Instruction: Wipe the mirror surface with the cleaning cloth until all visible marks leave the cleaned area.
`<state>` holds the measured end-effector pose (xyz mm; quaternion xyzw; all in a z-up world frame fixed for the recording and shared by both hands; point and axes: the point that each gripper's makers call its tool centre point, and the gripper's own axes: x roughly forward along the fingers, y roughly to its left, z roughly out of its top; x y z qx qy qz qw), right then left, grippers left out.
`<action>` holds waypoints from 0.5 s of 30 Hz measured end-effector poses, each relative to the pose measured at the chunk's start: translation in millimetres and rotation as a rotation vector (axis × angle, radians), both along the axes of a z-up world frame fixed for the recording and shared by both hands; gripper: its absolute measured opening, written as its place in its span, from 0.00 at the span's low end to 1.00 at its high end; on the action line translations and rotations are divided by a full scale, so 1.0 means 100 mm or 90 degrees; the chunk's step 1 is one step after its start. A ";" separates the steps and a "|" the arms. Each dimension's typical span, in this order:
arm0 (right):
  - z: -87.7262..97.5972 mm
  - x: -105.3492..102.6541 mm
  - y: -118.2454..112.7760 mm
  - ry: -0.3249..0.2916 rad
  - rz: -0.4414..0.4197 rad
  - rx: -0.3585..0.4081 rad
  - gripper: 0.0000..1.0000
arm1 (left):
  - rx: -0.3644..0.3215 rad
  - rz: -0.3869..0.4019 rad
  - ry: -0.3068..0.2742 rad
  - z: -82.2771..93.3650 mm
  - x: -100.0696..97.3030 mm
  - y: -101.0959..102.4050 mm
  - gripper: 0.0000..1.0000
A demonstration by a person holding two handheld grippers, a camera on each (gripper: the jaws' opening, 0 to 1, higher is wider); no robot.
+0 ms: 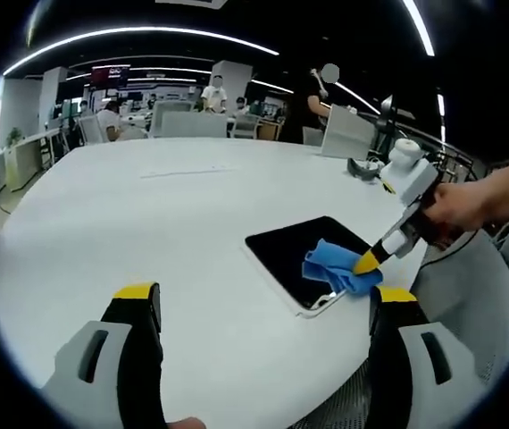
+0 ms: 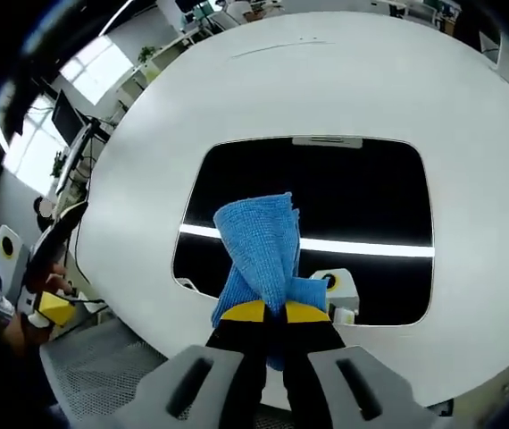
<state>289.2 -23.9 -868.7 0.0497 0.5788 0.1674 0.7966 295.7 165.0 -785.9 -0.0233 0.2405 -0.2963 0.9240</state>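
Right tool [image 2: 267, 312] at 6 o'clock is clamped on the blue cloth [image 2: 259, 246], pressed onto the mirror [image 2: 362, 192] mid-surface [image 2: 326, 80]. Left tool [image 1: 263, 299] hangs wide open, empty. Wiping's underway I'd say; next, sweep toward 12.

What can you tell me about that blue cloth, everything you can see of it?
The blue cloth looks like soft, nubby microfibre, bunched and folded rather than spread flat. The right gripper is shut on its lower end, yellow-tipped jaws pinching it, and the rest stands up in a crumpled fold. It lies on the dark mirror, near the edge closest to that gripper, on the white table.
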 end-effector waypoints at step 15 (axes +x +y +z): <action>0.00 0.19 -0.01 -0.001 -0.030 0.006 0.00 | -0.013 0.009 0.002 0.01 0.08 0.02 0.99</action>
